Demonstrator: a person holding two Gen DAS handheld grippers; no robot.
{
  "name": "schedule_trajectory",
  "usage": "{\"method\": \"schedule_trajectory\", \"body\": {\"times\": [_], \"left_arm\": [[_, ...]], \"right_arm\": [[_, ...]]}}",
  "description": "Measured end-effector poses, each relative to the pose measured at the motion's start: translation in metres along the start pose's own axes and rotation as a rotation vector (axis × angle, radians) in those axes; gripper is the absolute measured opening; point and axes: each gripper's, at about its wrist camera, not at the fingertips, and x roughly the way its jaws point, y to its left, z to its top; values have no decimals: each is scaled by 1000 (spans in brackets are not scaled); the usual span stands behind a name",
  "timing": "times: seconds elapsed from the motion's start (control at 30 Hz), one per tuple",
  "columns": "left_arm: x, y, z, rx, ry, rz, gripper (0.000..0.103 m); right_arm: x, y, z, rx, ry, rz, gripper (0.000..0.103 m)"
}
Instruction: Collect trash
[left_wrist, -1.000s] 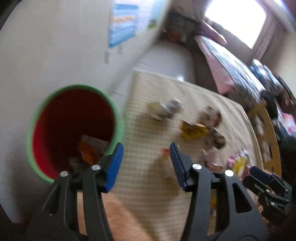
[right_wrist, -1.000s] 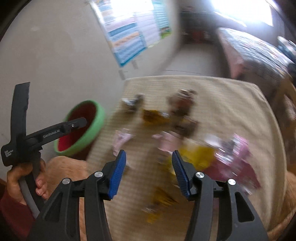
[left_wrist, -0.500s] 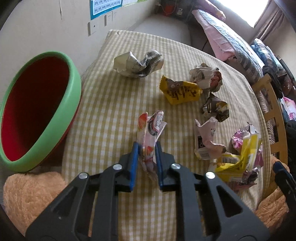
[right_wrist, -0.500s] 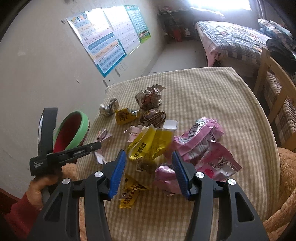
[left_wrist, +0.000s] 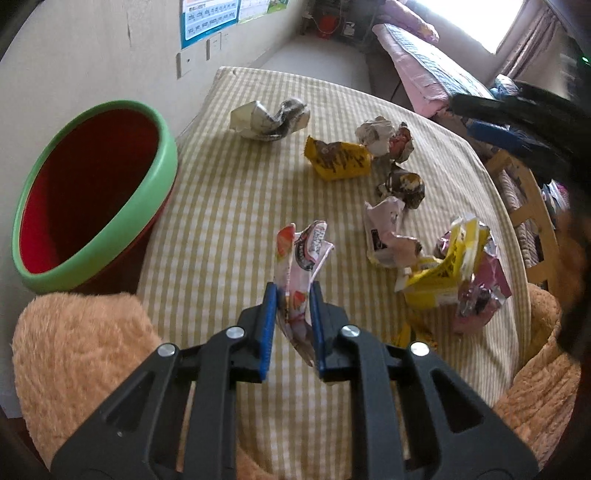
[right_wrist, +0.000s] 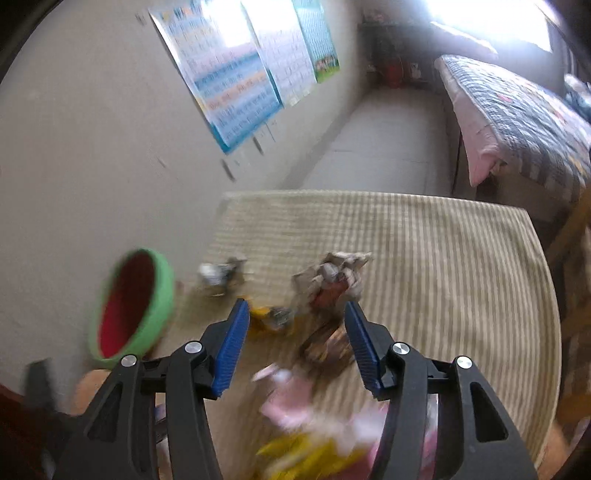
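Left wrist view has the left gripper (left_wrist: 291, 310) clamped on a pink-and-white strawberry wrapper (left_wrist: 301, 266), blue pads pinching its lower half while the crumpled top sticks up between them, over the near-middle of the checked tablecloth (left_wrist: 229, 206). So the step in hand looks like a pick-up just made; I can't tell if the wrapper has left the cloth yet. Next move, I'd guess, is lifting it and swinging left to the red bin with the green rim (left_wrist: 92, 192), which sits just off the table's left edge with its mouth tipped toward us, then letting go over the opening. The wrapper is thin and floppy, so it might snag or flutter on release. Just right of it sits a pale pink wrapper (left_wrist: 388, 236), with a yellow packet pile (left_wrist: 450, 269) beyond that; farther back are a brown wrapper (left_wrist: 404, 184), a yellow snack bag (left_wrist: 338, 158), a crumpled paper ball (left_wrist: 384, 138) and a grey-white wad (left_wrist: 269, 118) near the far edge. Right wrist view is blurry, but the right gripper (right_wrist: 297, 343) has its jaws standing apart with nothing between them, hovering above the trash. Plenty left to collect.
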Motion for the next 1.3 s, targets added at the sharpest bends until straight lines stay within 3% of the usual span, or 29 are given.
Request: {"method": "schedule_trajectory", "body": {"times": [0.23, 0.33, 0.4, 0.47, 0.7, 0.9, 1.3], "left_arm": [[0, 16, -2, -61, -4, -16, 17], [2, 23, -3, -80, 2, -17, 17], [5, 27, -4, -92, 10, -19, 17], [8, 28, -4, -98, 17, -20, 17], [8, 25, -5, -84, 12, -15, 17], [-2, 19, 1, -72, -21, -19, 17], [-74, -13, 36, 15, -222, -33, 17]], "right_arm": [[90, -23, 21, 62, 198, -110, 53], [100, -31, 22, 122, 210, -54, 52], [100, -36, 24, 170, 217, 2, 34], [97, -36, 23, 188, 214, 25, 28], [34, -21, 18, 152, 64, 93, 26], [-50, -5, -18, 110, -93, 125, 26], [-119, 29, -72, 98, -235, 49, 26]]}}
